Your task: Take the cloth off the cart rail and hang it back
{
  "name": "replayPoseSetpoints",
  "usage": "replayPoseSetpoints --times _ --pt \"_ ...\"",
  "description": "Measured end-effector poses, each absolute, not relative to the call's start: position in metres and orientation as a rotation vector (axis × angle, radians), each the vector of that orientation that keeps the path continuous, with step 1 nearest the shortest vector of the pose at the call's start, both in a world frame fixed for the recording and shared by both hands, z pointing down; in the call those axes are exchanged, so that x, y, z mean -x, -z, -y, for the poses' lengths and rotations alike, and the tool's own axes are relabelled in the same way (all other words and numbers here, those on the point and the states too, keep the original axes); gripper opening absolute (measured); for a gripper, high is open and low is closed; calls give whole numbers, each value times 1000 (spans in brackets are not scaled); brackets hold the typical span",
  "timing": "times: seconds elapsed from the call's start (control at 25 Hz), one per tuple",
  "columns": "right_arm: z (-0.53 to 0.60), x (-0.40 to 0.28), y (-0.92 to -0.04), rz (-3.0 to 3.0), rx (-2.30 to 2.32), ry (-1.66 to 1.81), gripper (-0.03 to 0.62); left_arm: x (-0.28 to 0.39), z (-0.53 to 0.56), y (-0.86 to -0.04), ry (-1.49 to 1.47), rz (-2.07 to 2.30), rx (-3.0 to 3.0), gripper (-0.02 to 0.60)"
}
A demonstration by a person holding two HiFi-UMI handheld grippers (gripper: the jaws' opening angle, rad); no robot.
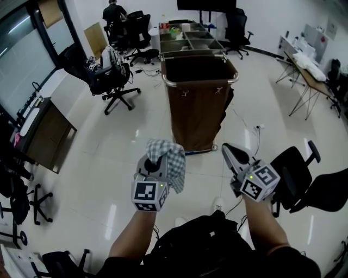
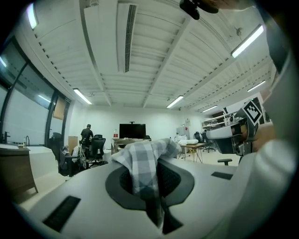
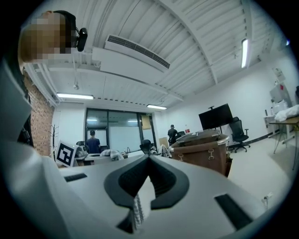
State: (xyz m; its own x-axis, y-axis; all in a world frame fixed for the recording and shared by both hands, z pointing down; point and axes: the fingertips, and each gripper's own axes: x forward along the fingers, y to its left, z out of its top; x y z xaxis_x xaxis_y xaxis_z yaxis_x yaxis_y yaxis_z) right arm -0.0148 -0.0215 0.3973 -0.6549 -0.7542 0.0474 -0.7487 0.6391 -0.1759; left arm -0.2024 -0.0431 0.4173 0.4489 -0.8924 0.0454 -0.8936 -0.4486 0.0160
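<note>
Dark sleeves and a black bag fill the near edge of the head view, with both forearms reaching out from them over the pale tiled floor [image 1: 109, 163].

Left tool [image 1: 156, 161] points level toward the cart, and its jaws are closed down narrow on the checked cloth [image 1: 174, 158]. The cloth is bunched between the pads, rising above the tips and drooping over the tool's right side. It hangs in the air, well apart from the cart rail [image 1: 200, 84].

Right tool [image 1: 228, 150] is level beside it, just to the right. Its jaws are closed together with nothing between them.

A black office chair [image 1: 296, 176] stands near on the right, just beyond the right tool. A dark wooden bench [image 1: 46, 133] stands at the left, by the windows.

Farther on, straight ahead of both tools, is the cart [image 1: 197, 111], with its brown bag hanging open from the chrome rail. Behind the bag, its grey trays [image 1: 187, 40] hold small items.

Left of the cart, a black chair [image 1: 111, 79] is piled with bags. At the far right stands a folding bench [image 1: 307, 76]. A person [image 1: 114, 12] stands at the far wall.
</note>
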Motion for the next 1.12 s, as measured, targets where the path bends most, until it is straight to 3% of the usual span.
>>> replayPoseSetpoints --times 0.4,1.12 --pt "45 -17 -364 -2828 1396 153 15 168 61 -393 -54 1552 -2723 21" --pt "200 -91 -279 -2847 1191 -71 15 68 193 -289 -106 1790 -2766 21"
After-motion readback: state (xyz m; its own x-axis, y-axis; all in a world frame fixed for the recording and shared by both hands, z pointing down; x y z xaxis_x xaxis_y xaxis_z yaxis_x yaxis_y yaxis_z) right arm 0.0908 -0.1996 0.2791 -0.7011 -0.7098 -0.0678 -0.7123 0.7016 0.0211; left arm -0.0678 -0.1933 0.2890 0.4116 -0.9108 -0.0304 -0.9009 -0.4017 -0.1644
